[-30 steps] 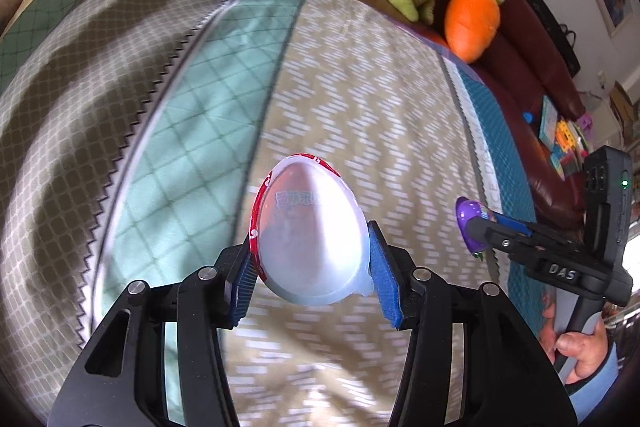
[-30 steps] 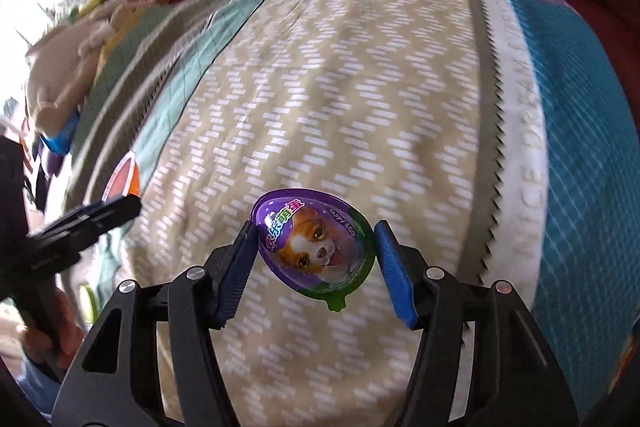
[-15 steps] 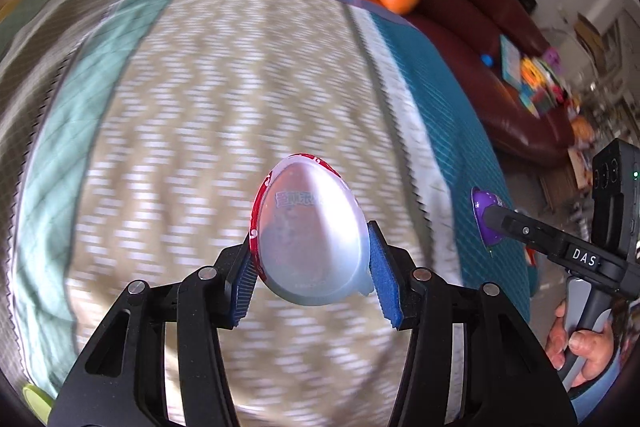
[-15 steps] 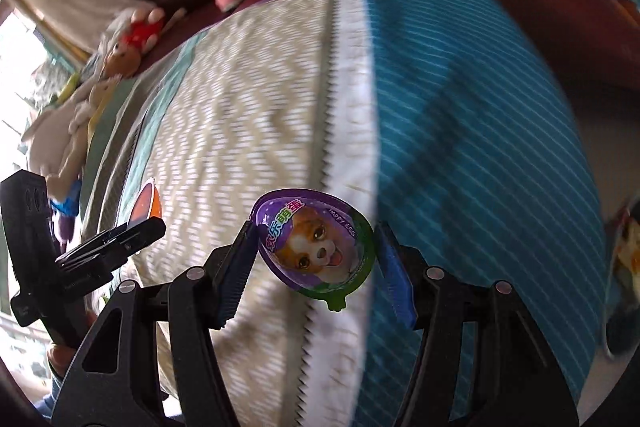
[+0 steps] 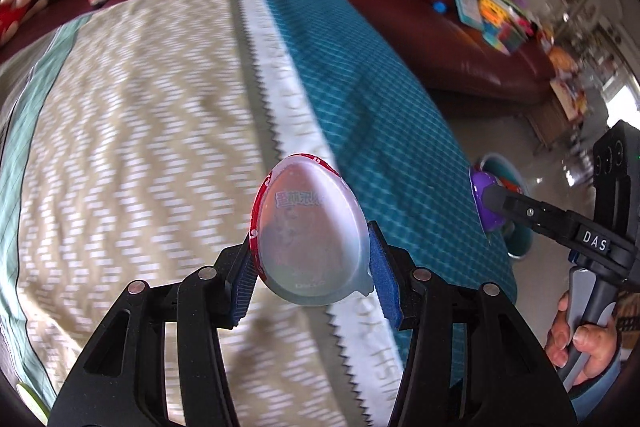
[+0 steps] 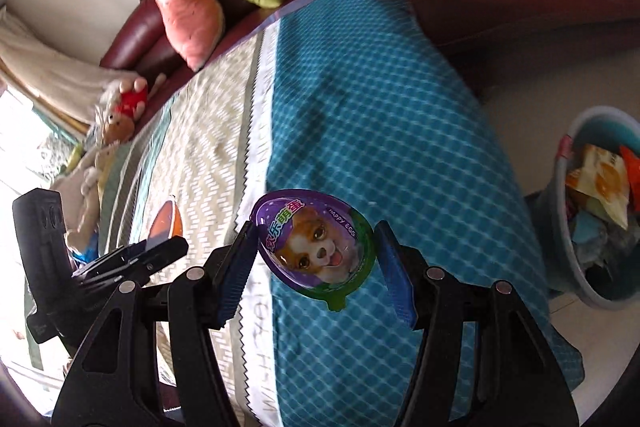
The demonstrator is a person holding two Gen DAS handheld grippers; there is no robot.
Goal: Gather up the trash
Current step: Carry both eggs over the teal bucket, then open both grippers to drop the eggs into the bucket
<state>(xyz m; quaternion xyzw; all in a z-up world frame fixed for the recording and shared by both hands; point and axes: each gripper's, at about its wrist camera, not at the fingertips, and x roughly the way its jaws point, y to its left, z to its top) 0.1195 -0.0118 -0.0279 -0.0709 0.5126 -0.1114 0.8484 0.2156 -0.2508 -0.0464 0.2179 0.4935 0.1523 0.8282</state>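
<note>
My left claw (image 5: 310, 273) is clamped on a white egg-shaped pack (image 5: 308, 231) with a red rim, its blue pads pressing both sides about halfway apart, back of the pack facing my camera. It hangs above the patterned bedspread (image 5: 132, 131), right over the white zigzag stripe where beige meets teal. My right claw (image 6: 316, 267) grips a purple egg pack (image 6: 316, 247) with a puppy printed on it and a green rim, pads snug against its edges, jaws likewise about half spread. That one hovers over the teal checked part of the bedspread, near the edge. Off to the right, on the floor, sits a grey bin (image 6: 568, 195) with wrappers already inside. From the left camera I see my right hand (image 5: 584, 339) on its handle, the purple pack poking out in front of the bin.
</note>
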